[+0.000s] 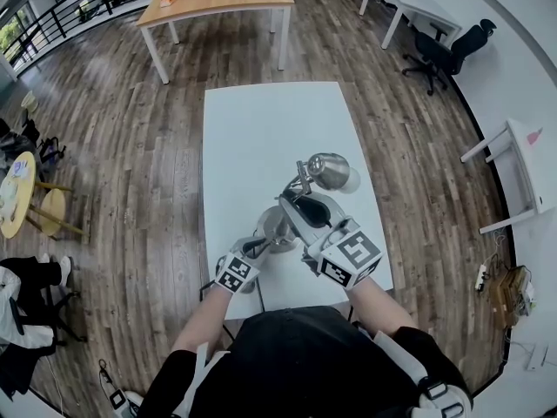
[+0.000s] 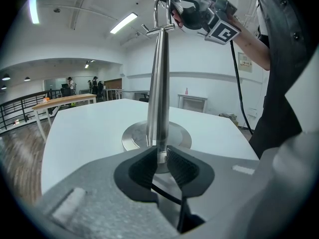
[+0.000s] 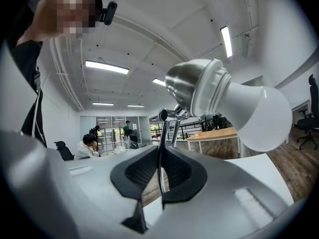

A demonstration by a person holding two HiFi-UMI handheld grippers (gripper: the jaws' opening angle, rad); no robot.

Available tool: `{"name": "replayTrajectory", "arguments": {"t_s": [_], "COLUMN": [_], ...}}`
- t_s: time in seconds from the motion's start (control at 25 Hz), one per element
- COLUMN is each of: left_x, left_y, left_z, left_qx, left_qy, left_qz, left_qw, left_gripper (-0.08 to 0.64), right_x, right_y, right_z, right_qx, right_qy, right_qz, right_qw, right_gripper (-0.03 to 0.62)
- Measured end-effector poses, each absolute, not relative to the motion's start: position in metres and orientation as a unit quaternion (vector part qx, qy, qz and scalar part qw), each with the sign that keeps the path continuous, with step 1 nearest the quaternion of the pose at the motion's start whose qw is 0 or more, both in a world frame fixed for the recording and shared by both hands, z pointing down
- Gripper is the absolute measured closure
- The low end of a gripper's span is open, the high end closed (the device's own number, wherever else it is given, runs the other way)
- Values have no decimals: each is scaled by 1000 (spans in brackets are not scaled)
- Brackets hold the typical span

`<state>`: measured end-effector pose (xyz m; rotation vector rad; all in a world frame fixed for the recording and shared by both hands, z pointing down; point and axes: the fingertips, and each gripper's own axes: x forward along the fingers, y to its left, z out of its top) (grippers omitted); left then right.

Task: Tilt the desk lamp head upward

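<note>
Head view: steeply down on table (image 1: 261,138), lamp (image 1: 325,171) near centre. Left gripper view: low, tight on its post (image 2: 158,83), right gripper (image 2: 174,11) at 1 o'clock. Right gripper view: level, lamp head (image 3: 197,89) close at 2 o'clock.

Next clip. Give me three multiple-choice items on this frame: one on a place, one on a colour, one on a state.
1. Where does the lamp stand?
A. on the floor
B. on the white table
C. on a chair

2. What colour is the bulb?
A. white
B. red
C. green

3. How is the left gripper?
A. open in the air
B. shut on a cup
C. shut on the pole

Key: 1 B, the head view shows the lamp on the tabletop. 2 A, the right gripper view shows it white. 3 C, its pads press the pole just above the base.
</note>
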<state>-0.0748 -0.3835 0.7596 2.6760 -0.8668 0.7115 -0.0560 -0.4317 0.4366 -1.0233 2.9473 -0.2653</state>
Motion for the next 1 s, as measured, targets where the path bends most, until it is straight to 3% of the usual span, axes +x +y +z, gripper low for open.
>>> {"name": "replayTrajectory", "arguments": {"t_s": [1.0], "left_x": [-74], "left_y": [-384], "left_z": [758], "left_qx": [914], "left_qy": [-302], "left_qz": [243], "left_qw": [117], "left_gripper": [495], "right_x": [-85], "right_y": [-422], "right_z": [443], "right_qx": [-272], "right_qy": [961], "right_qz": [-24], "right_qw": [-38], "right_gripper": [561]}}
